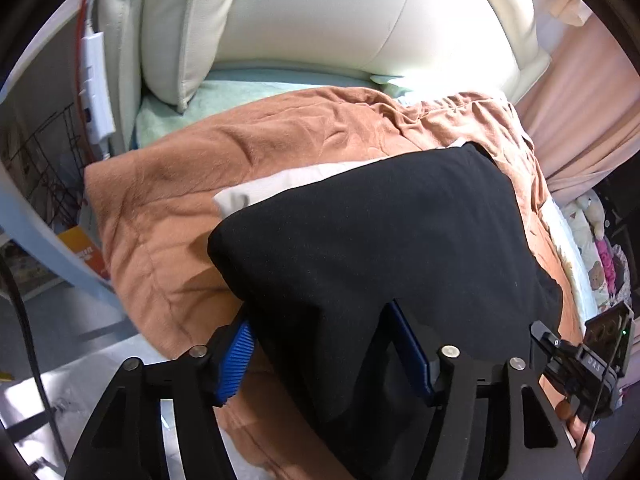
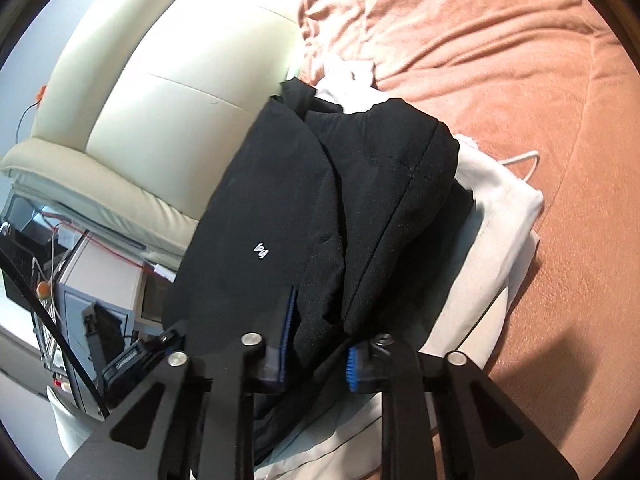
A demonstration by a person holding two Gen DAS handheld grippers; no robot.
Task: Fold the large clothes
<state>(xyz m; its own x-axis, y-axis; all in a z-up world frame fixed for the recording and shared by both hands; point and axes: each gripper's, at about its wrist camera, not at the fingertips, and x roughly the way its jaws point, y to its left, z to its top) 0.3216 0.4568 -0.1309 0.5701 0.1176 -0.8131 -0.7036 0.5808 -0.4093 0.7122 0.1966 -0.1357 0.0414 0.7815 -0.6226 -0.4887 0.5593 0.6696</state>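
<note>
A large black garment lies folded on an orange-brown blanket, over a white folded cloth. My left gripper has its blue-padded fingers closed on the garment's near edge, cloth bunched between them. In the right wrist view the same black garment, with a small white logo, is lifted and folded in layers above the white cloth. My right gripper is shut on a fold of the black garment's edge.
A cream padded headboard and a cream pillow stand behind the bed. A white remote on a cable hangs at left. A pink curtain is at right. A bedside cabinet stands beside the bed.
</note>
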